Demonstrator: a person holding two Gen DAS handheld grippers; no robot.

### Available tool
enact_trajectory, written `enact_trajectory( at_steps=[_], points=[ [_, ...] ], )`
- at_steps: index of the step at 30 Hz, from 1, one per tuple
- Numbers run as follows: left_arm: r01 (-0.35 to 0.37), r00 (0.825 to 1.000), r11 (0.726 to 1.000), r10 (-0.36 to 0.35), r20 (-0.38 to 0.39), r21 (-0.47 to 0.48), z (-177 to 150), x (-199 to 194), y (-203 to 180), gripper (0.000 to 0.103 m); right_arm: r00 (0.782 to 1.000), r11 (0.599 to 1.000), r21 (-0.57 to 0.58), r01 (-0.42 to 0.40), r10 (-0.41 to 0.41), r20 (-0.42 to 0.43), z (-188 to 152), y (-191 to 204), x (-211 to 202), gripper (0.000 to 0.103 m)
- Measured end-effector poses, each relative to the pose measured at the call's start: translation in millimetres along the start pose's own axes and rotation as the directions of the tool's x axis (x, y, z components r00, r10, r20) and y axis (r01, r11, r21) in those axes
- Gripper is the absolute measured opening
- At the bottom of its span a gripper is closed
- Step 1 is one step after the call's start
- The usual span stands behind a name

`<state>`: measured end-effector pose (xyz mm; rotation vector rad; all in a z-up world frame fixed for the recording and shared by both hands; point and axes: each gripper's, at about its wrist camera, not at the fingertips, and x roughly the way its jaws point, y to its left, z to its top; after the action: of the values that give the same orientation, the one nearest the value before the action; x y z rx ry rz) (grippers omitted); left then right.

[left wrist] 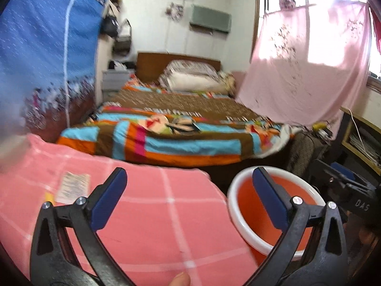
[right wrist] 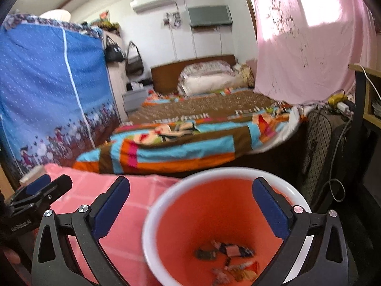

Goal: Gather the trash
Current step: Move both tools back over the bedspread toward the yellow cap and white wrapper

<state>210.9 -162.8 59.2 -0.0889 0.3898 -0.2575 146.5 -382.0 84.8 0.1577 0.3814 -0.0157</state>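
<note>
The orange bin (right wrist: pixel 214 226) with the white rim sits at the bottom middle of the right wrist view. At its bottom lies a small heap of trash (right wrist: pixel 228 259), maybe candy wrappers, but the picture is too blurry to be sure. In the left wrist view the same bin (left wrist: pixel 247 214) shows at the lower right.

The right gripper (right wrist: pixel 191 207) hangs over the bin with its jaws wide apart and nothing between them. The left gripper (left wrist: pixel 189 199) also has its jaws wide apart and holds nothing. It is over the pink checked cloth (left wrist: pixel 147 214), which fills the lower left of that view, just beside the bin. A small paper slip (left wrist: pixel 72 187) lies on the cloth at the left.

Behind the cloth and the bin is a bed (right wrist: pixel 190 140) with a striped blanket in blue, orange and brown. Pillows (right wrist: pixel 209 76) are piled by the brown headboard in the middle of the frame. A blue fabric wardrobe (right wrist: pixel 52 90) stands at the left. A pink curtain (right wrist: pixel 309 43) hangs at the upper right, with light coming through it. Two bags (right wrist: pixel 123 54) hang beside the wardrobe, and a white air conditioner (right wrist: pixel 152 2) is up high on the back wall.
</note>
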Motion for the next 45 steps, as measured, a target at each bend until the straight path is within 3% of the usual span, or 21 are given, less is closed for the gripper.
enact_trajectory(
  at_steps=[7, 14, 23, 30, 42, 45],
  points=[
    [-0.084, 0.988, 0.996, 0.087, 0.129, -0.026, 11.5, -31.5, 32.7, 0.101, 0.990, 0.999, -0.039, -0.037, 0.042, 0.138, 6.7, 30.0, -12.4, 0.103],
    [-0.136, 0.974, 0.990, 0.140, 0.179, -0.037, 15.3, -55.5, 65.9, 0.101, 0.962, 0.990, -0.113, -0.088, 0.114, 0.247, 6.5, 74.0, -21.1, 0.103],
    [-0.248, 0.930, 0.968, 0.248, 0.272, -0.036, 12.3, -92.3, 113.3, 0.101, 0.906, 0.970, -0.220, -0.105, 0.184, 0.381, -6.2, 130.8, -25.7, 0.103],
    [-0.308, 0.905, 0.951, 0.299, 0.302, -0.020, 9.4, -109.3, 146.7, 0.101, 0.873, 0.955, -0.268, -0.127, 0.236, 0.426, -14.1, 162.0, -20.9, 0.103],
    [-0.327, 0.910, 0.943, 0.331, 0.249, -0.059, 0.4, -101.7, 176.9, 0.101, 0.887, 0.930, -0.340, -0.140, 0.270, 0.374, -29.6, 194.5, 1.9, 0.103],
    [-0.321, 0.920, 0.945, 0.325, 0.221, -0.052, -1.2, -95.2, 178.2, 0.101, 0.897, 0.925, -0.351, -0.147, 0.274, 0.346, -31.0, 197.5, 6.3, 0.103]
  ],
)
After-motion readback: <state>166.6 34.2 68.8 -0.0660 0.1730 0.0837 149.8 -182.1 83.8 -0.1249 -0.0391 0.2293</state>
